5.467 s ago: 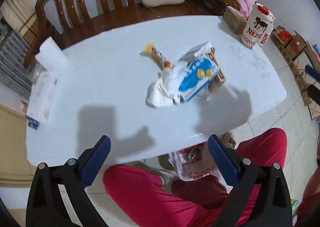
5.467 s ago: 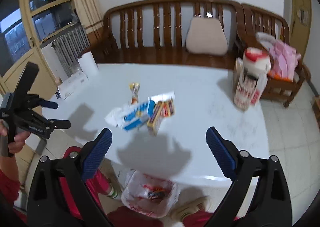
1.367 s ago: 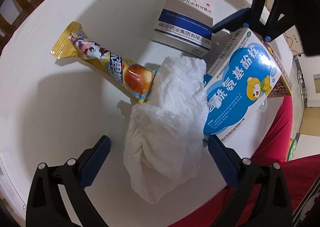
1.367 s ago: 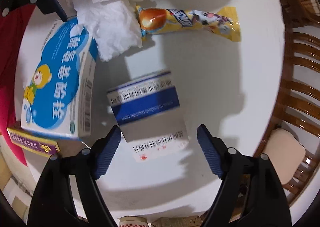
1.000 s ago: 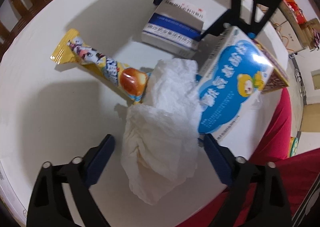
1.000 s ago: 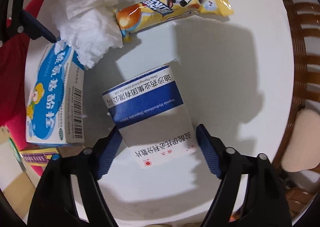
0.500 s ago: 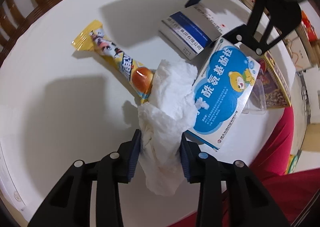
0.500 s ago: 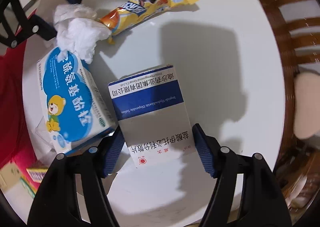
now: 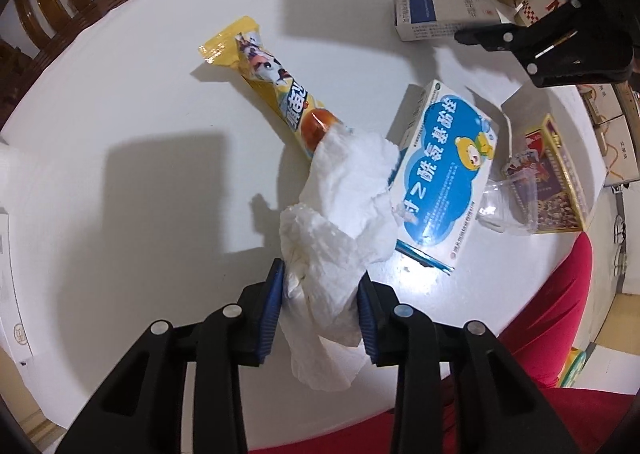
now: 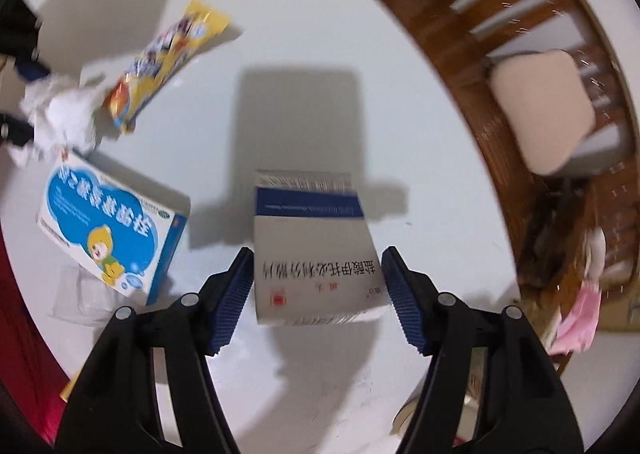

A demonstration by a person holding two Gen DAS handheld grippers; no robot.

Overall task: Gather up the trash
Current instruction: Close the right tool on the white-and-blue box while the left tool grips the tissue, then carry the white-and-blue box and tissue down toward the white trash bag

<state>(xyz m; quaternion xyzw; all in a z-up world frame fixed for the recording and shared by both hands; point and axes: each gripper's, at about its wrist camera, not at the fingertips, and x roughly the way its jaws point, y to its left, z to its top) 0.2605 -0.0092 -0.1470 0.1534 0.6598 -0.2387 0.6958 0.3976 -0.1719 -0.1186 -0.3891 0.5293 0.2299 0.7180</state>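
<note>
My left gripper (image 9: 320, 286) is shut on a crumpled white tissue (image 9: 344, 206), whose far end lies on a yellow snack wrapper (image 9: 272, 82) and against a blue-and-white medicine box (image 9: 448, 174). All of these rest on the white table (image 9: 120, 134). The jaws of my right gripper (image 10: 317, 258) are still closing on a grey-and-blue medicine box (image 10: 308, 206), which they hold above the table with its shadow beneath. In the left wrist view that box (image 9: 432, 10) hangs at the top right in the right gripper (image 9: 476, 0).
A clear plastic cup (image 9: 508, 206) and a red-and-gold box (image 9: 556, 182) lie near the table's right edge. A person's red trouser leg (image 9: 552, 314) is beside that edge. A wooden bench (image 10: 500, 14) with a beige cushion (image 10: 544, 106) stands behind the table.
My left gripper has closed on the tissue and risen a little with it. The right gripper has lifted the grey-and-blue box off the table and rolled with it.
</note>
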